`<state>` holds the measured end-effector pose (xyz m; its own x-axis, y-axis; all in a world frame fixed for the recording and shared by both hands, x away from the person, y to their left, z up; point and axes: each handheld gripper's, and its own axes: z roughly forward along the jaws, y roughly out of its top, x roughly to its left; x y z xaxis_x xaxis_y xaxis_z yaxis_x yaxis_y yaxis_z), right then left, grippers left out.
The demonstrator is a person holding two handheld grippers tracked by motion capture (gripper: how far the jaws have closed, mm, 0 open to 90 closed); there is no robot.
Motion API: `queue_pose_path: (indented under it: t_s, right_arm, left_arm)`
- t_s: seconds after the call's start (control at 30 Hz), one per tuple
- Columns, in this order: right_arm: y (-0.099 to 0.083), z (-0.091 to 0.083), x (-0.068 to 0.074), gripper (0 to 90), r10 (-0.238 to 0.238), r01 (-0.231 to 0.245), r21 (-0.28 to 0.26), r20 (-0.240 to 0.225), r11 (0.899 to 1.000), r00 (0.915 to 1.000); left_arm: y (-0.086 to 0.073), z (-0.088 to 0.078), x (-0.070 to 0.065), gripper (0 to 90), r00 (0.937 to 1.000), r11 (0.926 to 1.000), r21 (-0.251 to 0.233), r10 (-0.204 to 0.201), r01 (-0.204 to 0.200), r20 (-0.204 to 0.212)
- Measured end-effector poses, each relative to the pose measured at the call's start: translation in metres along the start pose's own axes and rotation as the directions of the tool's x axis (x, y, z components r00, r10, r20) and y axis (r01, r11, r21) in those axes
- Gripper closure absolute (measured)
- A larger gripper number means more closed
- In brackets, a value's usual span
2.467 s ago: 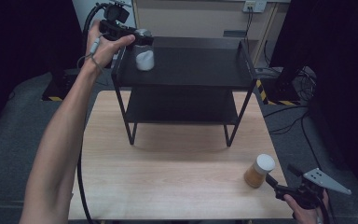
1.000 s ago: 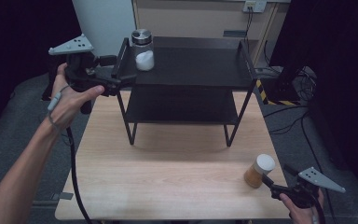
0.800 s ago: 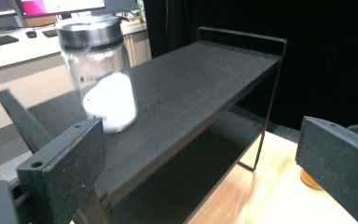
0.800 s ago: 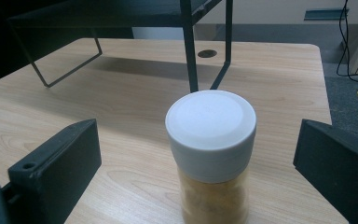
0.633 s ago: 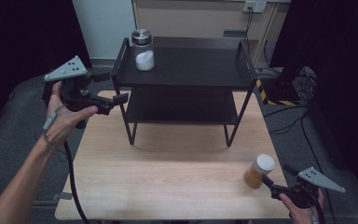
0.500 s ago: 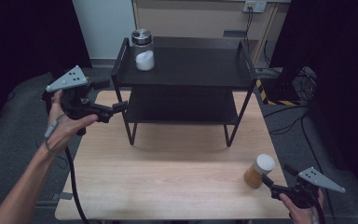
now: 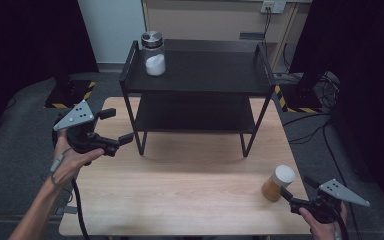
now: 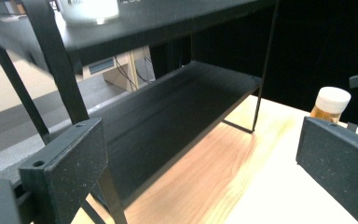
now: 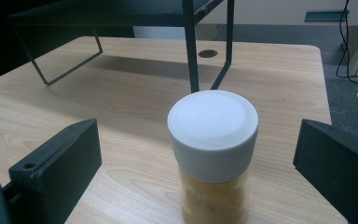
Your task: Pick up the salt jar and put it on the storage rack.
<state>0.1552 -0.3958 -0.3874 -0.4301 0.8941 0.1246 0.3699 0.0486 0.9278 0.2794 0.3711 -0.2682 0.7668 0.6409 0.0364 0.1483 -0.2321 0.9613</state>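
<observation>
The left gripper (image 7: 114, 126) is held out over the left edge of the table (image 7: 190, 200), the forearm rising from the bottom left corner of the high view and the hand wrapped around the handle under the grey plate; its 2 jaws stand wide apart with nothing between them and aim toward the left legs of the black shelf rack (image 7: 200, 95). The right gripper (image 7: 294, 189) sits low at the near right corner of the table, the hand (image 7: 325, 222) gripping it from below the table's edge, its jaws spread apart and aimed at the amber jar (image 9: 213, 158). That jar stands upright on the table near the right front corner, well apart from the rack, its long axis vertical and its white cap facing up; in the right gripper view it stands between the 2 open jaws with clear gaps on both sides, touching neither. A glass jar (image 7: 153, 53) with a metal lid stands on the rack's top shelf at the left rear corner.
</observation>
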Motion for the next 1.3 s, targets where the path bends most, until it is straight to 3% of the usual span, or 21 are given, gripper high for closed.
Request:
queue_pose_path:
  t_s: [0.1,0.3,0.57,0.87,1.07,1.3]
  right_arm:
    - [0.000,0.000,0.000,1.3,-0.001,0.001,0.000,-0.001,1.000,1.0000]
    - [0.000,-0.001,0.000,1.4,0.000,0.000,0.003,0.000,1.000,1.0000]
    - [0.000,-0.001,0.000,1.4,-0.002,0.002,0.001,-0.001,1.000,1.0000]
    - [0.000,-0.001,0.000,1.4,-0.002,0.002,0.003,-0.002,1.000,1.0000]
    - [0.001,0.000,0.001,1.3,-0.004,0.004,0.006,-0.003,1.000,1.0000]
    - [0.001,0.000,0.002,1.3,-0.010,0.010,0.006,-0.006,1.000,0.9999]
  left_arm:
    - [-0.011,0.002,-0.001,0.7,0.9999,0.9999,0.010,-0.013,0.013,-0.003]
    - [-0.028,0.004,-0.007,0.8,0.9995,0.9990,0.045,-0.003,0.004,-0.031]
    - [-0.062,0.002,-0.012,1.4,0.9971,0.9978,0.052,-0.038,0.041,-0.066]
    - [-0.096,-0.003,-0.017,1.5,0.9894,0.9934,0.013,-0.112,0.114,-0.092]
    - [-0.106,-0.008,-0.027,1.3,0.9860,0.9948,0.030,-0.092,0.097,-0.139]
    - [-0.118,-0.013,-0.035,1.2,0.9824,0.9937,0.038,-0.098,0.105,-0.159]
